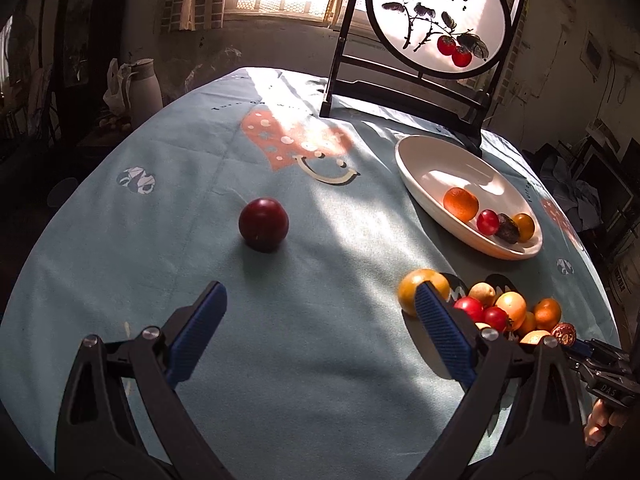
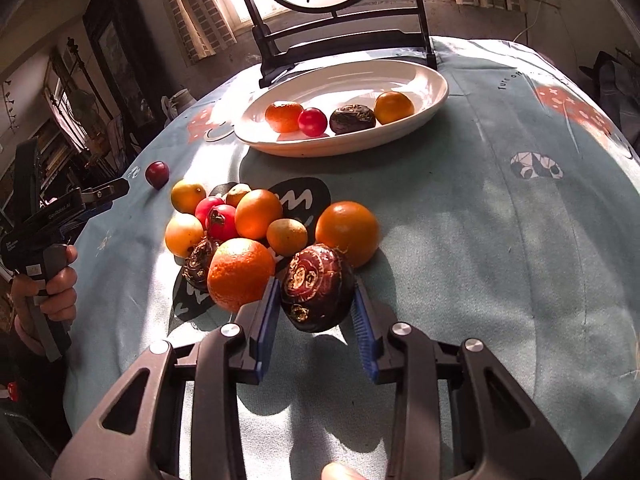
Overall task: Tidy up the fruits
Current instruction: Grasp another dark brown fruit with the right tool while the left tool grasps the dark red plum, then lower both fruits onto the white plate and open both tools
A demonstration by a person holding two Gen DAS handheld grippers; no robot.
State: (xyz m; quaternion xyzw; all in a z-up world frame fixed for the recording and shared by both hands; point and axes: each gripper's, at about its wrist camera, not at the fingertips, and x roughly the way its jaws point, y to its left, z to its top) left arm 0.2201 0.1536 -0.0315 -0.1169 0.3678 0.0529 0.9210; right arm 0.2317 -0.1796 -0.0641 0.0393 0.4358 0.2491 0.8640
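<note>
Nearest your right-hand lens, a dark water chestnut [image 2: 318, 288] sits between the blue pads [image 2: 267, 322] of your right gripper [image 2: 316, 316], which is clamped on it, both pads touching its sides. It lies at the near edge of the fruit pile [image 2: 256, 228] on the blue tablecloth [image 2: 480, 240] (oranges, red and yellow fruits, another dark chestnut), with a large orange [image 2: 240, 274] just beside it. Your left gripper [image 1: 320, 312] hangs wide apart, nothing between its fingers, over bare cloth. A lone dark red plum [image 1: 263, 224] rests beyond it, well apart from the pile. The white oval dish [image 2: 400, 76] holds four fruits in a row.
</note>
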